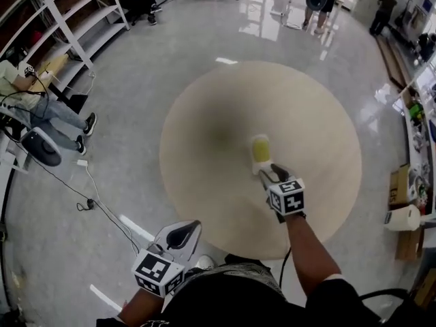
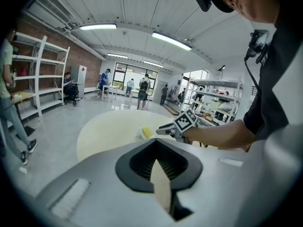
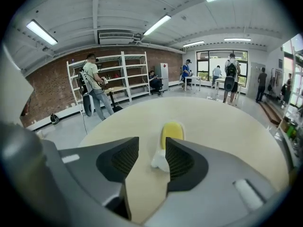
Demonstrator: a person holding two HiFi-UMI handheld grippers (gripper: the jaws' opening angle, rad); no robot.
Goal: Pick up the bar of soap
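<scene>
The bar of soap (image 1: 260,148) is yellow with a white end and lies on the round beige table (image 1: 204,135), right of its middle. My right gripper (image 1: 270,173) sits just behind the soap, low over the table, with its jaws open. In the right gripper view the soap (image 3: 172,131) lies straight ahead, and its white near end reaches between the tips of my right gripper (image 3: 151,142), close to the right-hand pad. My left gripper (image 1: 195,225) hangs off the table's near edge by my body, its tips together and nothing in them. Its own view shows the soap (image 2: 147,132) far off.
Grey polished floor surrounds the table. White shelving (image 1: 75,26) and a seated person (image 1: 41,107) are at the left, with a cable (image 1: 95,196) on the floor. Boxes and a paper roll (image 1: 403,218) stand at the right. Several people stand at the far end.
</scene>
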